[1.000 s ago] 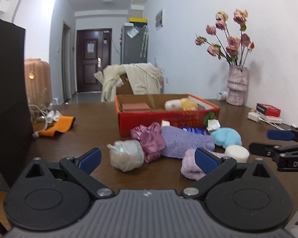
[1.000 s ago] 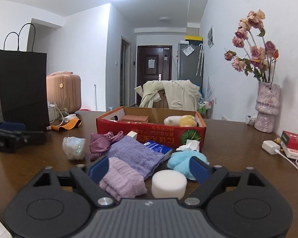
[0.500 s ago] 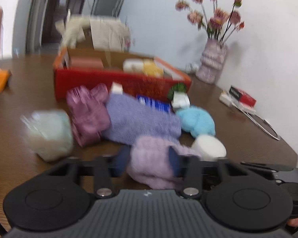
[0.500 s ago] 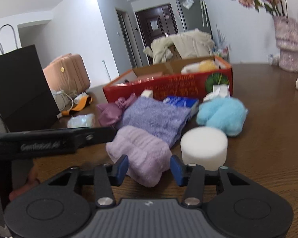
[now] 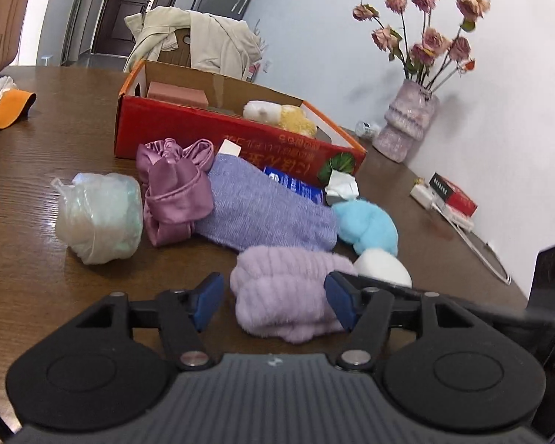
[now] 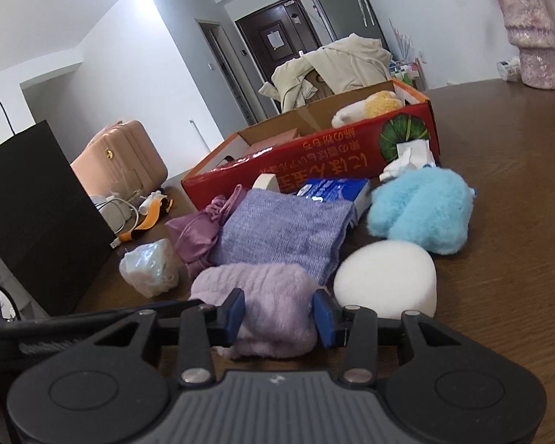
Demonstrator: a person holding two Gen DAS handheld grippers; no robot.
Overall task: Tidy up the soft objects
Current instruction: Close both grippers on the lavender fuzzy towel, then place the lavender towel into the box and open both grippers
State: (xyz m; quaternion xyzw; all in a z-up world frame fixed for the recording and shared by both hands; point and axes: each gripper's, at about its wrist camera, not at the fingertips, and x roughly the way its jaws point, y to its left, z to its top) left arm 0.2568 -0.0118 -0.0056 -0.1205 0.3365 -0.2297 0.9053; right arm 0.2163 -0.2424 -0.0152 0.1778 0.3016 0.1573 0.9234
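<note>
Both claws meet on the same item, a fluffy lilac roll (image 6: 262, 307) that lies on the brown surface (image 6: 507, 296) at the near edge of the pile, just in front of the purple knit cloth (image 6: 285, 233) and just beside the white foam puck (image 6: 386, 281). The right claw (image 6: 279, 316) pinches the roll's near end, both blue pads pressed into the pile, probably because a soft bundle needs a firm squeeze before it will lift. The left claw (image 5: 273, 301) straddles the other end and its jaws are opening; the left pad stands clear of the fabric while the right pad seems to touch it, so it has no grip. The open red carton (image 5: 211, 137) behind the pile already holds a yellow plush (image 5: 296, 120) and a pink block (image 5: 177, 94), which suggests it is the collecting place. The blue plush (image 6: 421, 211), satin pouch (image 5: 174, 196) and wrapped bundle (image 5: 100, 214) wait loose in front of it.
</note>
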